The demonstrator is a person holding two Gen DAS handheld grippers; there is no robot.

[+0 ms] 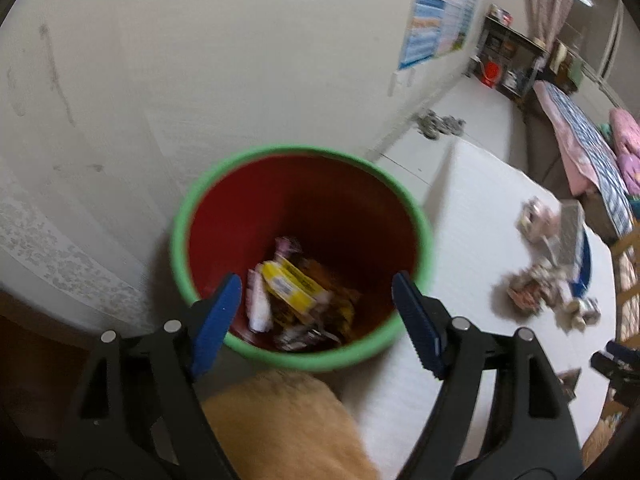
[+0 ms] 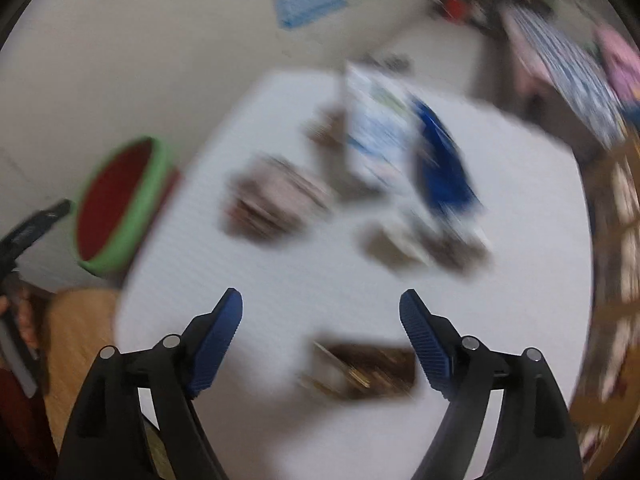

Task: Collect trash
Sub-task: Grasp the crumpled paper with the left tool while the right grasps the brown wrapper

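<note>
A red bin with a green rim [image 1: 424, 236] stands on the floor beside a white table [image 1: 472, 208]. Several wrappers, one of them yellow [image 1: 294, 286], lie at its bottom. My left gripper [image 1: 316, 280] hangs open above the bin's mouth with nothing between its blue pads. More wrappers [image 1: 524, 290] and a blue-and-white carton [image 1: 574, 240] lie on the table at the right. In the blurred right wrist view my right gripper [image 2: 320, 300] is open over the table, with a brown wrapper [image 2: 360, 370] just below and between its fingers, untouched. The bin [image 2: 148, 196] shows at the left.
A pale wall [image 1: 200, 60] rises behind the bin. A tan surface [image 1: 280, 420] lies under the left gripper. A bed with pink and blue covers [image 1: 580, 140] and a dark shelf [image 1: 508, 52] stand at the far right. A hand [image 2: 22, 316] shows at the left edge.
</note>
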